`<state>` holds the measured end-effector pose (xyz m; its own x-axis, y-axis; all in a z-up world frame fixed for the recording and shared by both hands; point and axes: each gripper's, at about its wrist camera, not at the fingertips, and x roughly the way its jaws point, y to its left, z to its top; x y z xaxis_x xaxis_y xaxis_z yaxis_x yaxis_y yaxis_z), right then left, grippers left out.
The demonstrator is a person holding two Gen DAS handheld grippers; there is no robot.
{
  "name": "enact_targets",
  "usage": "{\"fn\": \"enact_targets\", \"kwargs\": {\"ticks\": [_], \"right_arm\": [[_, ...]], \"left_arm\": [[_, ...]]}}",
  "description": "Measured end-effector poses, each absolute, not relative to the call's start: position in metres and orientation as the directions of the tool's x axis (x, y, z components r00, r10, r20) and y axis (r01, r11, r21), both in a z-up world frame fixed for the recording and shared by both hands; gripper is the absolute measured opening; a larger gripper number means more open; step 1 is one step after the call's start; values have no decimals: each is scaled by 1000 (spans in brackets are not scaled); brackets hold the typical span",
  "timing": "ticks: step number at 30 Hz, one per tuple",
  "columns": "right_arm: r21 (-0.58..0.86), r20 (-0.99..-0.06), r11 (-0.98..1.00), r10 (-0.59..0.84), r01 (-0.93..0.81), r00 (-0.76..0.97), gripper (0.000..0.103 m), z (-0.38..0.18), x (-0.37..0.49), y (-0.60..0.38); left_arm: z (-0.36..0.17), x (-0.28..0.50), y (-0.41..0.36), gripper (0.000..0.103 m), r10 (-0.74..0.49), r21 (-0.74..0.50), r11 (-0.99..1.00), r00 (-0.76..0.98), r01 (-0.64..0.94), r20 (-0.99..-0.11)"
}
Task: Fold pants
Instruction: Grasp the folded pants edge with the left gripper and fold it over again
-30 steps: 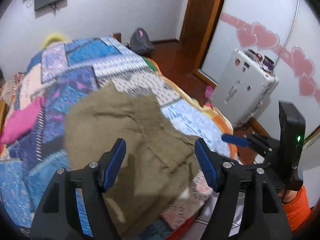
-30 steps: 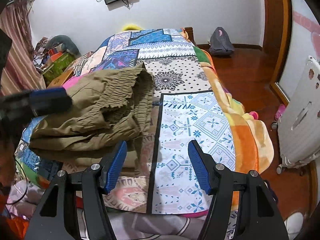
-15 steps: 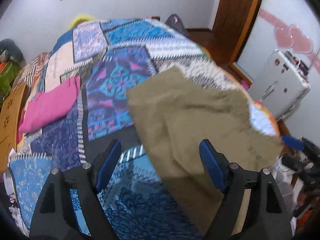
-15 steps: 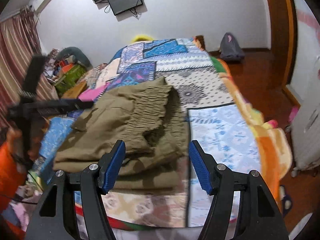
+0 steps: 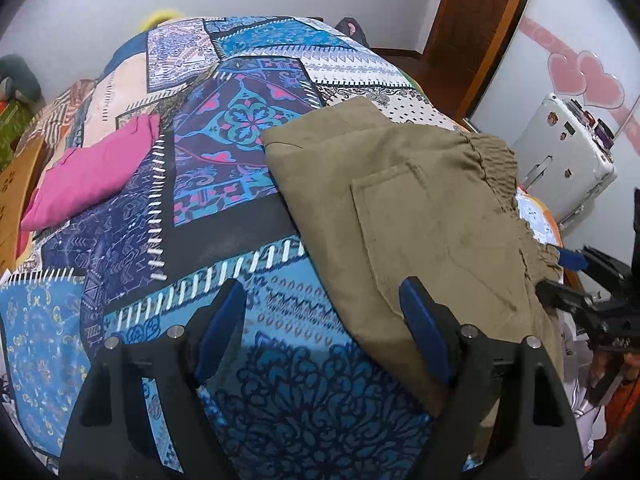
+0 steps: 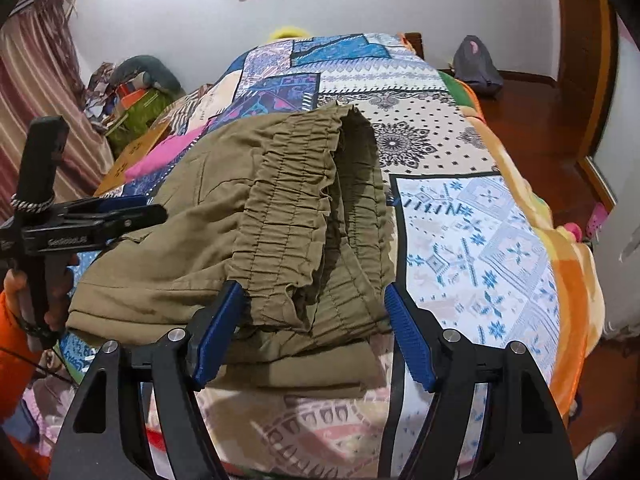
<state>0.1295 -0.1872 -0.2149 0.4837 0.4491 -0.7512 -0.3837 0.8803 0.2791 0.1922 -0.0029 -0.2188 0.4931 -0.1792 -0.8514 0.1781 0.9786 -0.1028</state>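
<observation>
1. The right gripper (image 6: 312, 328) has its blue fingers (image 6: 408, 344) spreading apart, with the gathered waistband of the olive pants (image 6: 248, 216) lying between them, pads clear of the cloth.
2. The left gripper (image 5: 324, 336) is released, its jaws wide over the patchwork bedspread (image 5: 224, 152), the right-hand finger above the pants' edge.
3. The pants lie folded on the bed's near corner, waistband toward the right gripper.
4. A pink cloth (image 5: 92, 172) rests well apart, further up the bed.
5. A white case (image 5: 560, 160) stands beside the bed; its contents cannot be told.
</observation>
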Motion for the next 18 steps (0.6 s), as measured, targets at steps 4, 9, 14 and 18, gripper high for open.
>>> {"fn": "enact_targets", "kwargs": {"ticks": [4,9,14,18], "right_arm": [[289,-756,863,471,-415,454,69,-216,150,-182],[250,-764,851,466,-461,446,69,-216,177,-170],[203,-775,831,460,-518,434,69,-215,201,-159],[182,-779,837,443,-516,444,69,-211,206,-161]], "left_arm": [[-218,188,-3,82,-169,-90,980,497,179,-851],[-221,186,5,82,-190,-144,981,483,131,-854],[-218,177,9,81,-178,-143,984,501,109,-847],[-208,191,23,80,-179,-145,984,507,106,-843]]}}
